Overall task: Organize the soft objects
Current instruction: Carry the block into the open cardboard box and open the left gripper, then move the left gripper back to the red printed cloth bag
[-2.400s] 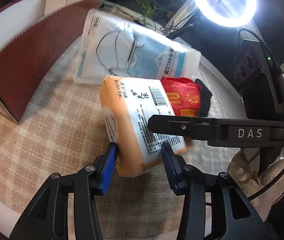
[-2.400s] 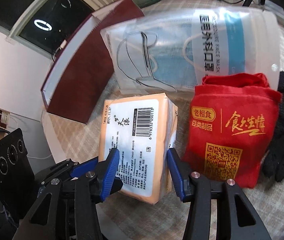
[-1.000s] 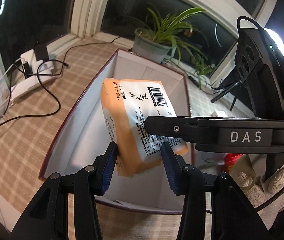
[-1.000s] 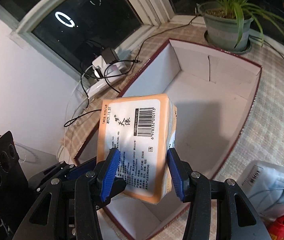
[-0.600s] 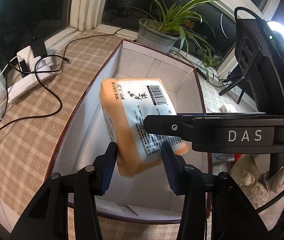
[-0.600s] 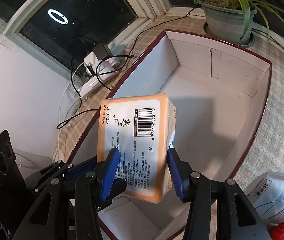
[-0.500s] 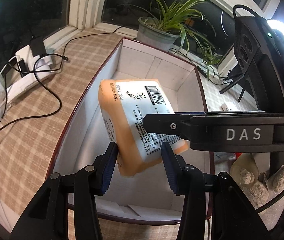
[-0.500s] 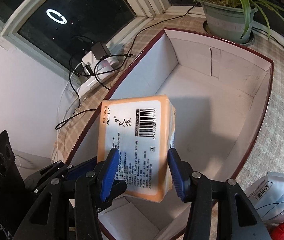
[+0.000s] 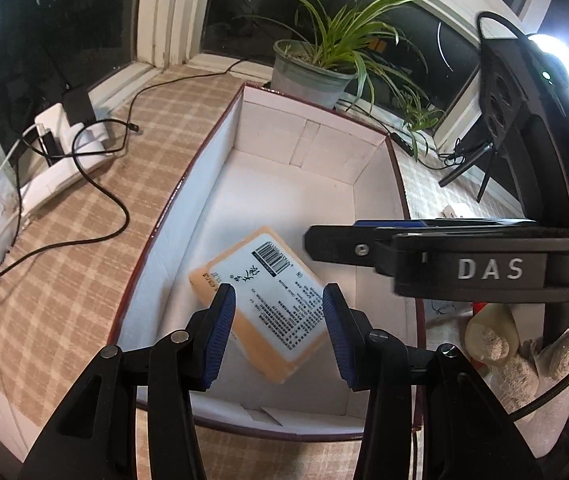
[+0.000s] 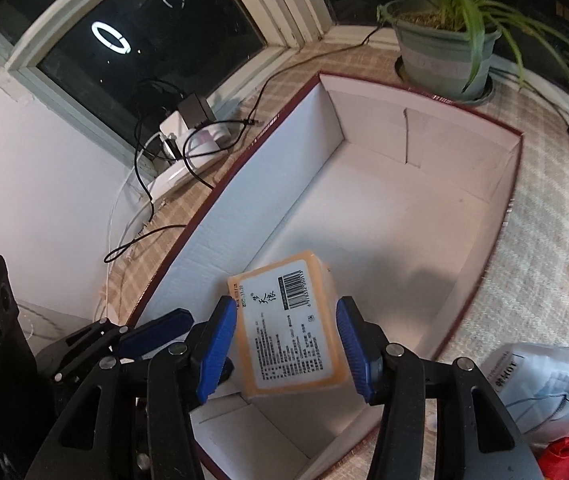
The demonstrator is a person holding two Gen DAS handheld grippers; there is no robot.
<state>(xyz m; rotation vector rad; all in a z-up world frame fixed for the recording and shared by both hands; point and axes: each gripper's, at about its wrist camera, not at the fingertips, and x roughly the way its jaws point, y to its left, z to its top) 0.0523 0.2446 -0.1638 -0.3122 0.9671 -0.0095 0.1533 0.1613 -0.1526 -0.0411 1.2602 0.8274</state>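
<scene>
Tissue pack (image 9: 268, 304) aside, the biggest thing here is the maroon box (image 9: 156, 232) with white inner walls, open-topped on the checked cloth (image 9: 84, 216). Only the right wrist view shows the clear bag of face masks (image 10: 544, 392) and a scrap of red pouch (image 10: 568, 456) at its lower right corner, both cut off by the frame. Only the left wrist view shows a gloved hand (image 9: 524, 364) under the other gripper's black body and the glare of a ring light (image 9: 560, 68). Both views take in the potted plant (image 10: 444, 48) beyond the box's far wall and the power strip (image 9: 60, 148) with its cables by the window.

The pack — orange wrapper, white label with a barcode and small print too fine to read — lies tilted inside the box near its left wall, low in both views; whether it rests flat on the floor is hard to tell.

Left gripper (image 9: 278, 336) and right gripper (image 10: 284, 344) both stand apart above the pack, blue pads clear of it — nothing is clamped.
</scene>
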